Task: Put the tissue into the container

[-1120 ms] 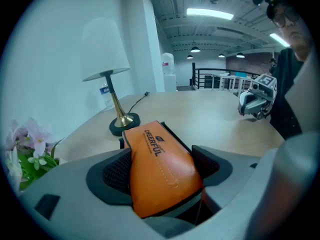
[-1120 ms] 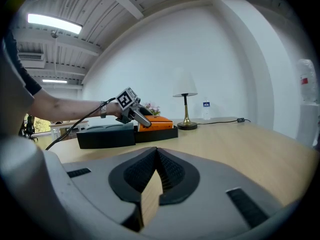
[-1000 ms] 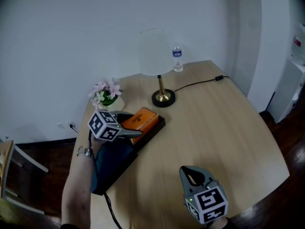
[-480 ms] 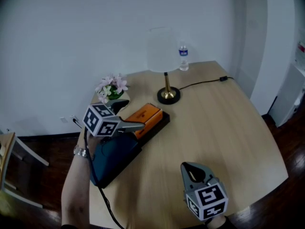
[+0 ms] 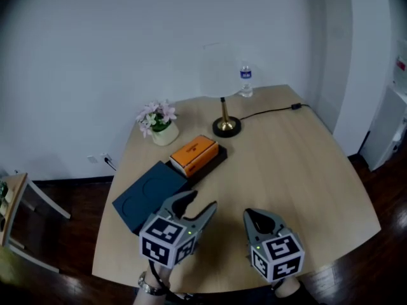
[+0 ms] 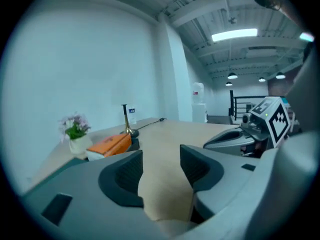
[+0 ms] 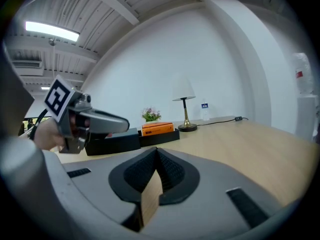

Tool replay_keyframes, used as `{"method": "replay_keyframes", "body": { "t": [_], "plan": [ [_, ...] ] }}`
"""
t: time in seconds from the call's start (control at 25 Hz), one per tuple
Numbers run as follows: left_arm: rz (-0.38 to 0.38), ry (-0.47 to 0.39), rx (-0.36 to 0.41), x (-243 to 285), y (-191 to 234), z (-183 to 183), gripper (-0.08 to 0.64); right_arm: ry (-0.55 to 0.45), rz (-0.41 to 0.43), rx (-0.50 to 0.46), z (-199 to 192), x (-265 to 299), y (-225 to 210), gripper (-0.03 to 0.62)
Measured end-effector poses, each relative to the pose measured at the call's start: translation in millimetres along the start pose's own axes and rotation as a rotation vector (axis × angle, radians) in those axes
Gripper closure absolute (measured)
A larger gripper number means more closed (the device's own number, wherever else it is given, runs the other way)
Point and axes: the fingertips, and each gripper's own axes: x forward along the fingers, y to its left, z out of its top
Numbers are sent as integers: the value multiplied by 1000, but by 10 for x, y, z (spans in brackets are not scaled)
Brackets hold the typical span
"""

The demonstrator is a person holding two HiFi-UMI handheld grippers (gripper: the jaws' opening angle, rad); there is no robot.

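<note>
The orange tissue pack (image 5: 194, 154) lies in a black tray-like container (image 5: 215, 164) left of the table's middle. A dark blue lid (image 5: 149, 192) rests against the tray's near end. My left gripper (image 5: 201, 201) hovers over the table's front, well short of the lid. Its jaws are apart and closing, with only bare tabletop between them in the left gripper view (image 6: 161, 159). My right gripper (image 5: 261, 219) floats beside it, shut and holding nothing (image 7: 156, 151). The right gripper view shows the tissue pack (image 7: 157, 128) in the container (image 7: 165, 137) beyond the left gripper.
A brass lamp (image 5: 226, 127) with a white shade stands behind the tray, its black cable (image 5: 273, 112) running to the right rear. A water bottle (image 5: 245, 81) stands at the far edge. A flower pot (image 5: 160, 127) sits at the back left. A chair (image 5: 13, 202) stands off the table's left.
My left gripper has drawn back from the container to the table's front, beside the right gripper. The dark blue lid is uncovered now. The right gripper has barely moved.
</note>
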Motion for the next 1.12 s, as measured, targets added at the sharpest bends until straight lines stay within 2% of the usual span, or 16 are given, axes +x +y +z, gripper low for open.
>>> {"method": "replay_keyframes", "body": {
  "t": [0.12, 0.2, 0.32, 0.36, 0.48, 0.6, 0.72, 1.12],
  "plan": [
    [30, -9, -127, 35, -300, -309, 384, 14, 5, 2, -87, -16, 18, 583],
    [94, -8, -157, 40, -368, -429, 407, 23, 8, 6, -144, -4, 35, 583],
    [224, -17, -179, -5, -330, -559, 542, 34, 8, 9, -218, -1, 49, 583],
    [250, -19, -190, -14, -315, -611, 558, 35, 9, 9, -238, 2, 52, 583],
    [281, -25, -225, -19, -295, -777, 558, 40, 8, 7, -298, 24, 55, 583],
    [295, -65, -247, -59, -273, -778, 558, 46, -3, -10, -346, 54, 42, 583],
    [296, -68, -251, -65, -287, -779, 558, 45, -22, -39, -371, 56, 57, 583],
    [298, -80, -254, -79, -274, -777, 558, 19, -21, -24, -354, 43, 55, 588]
  ]
}}
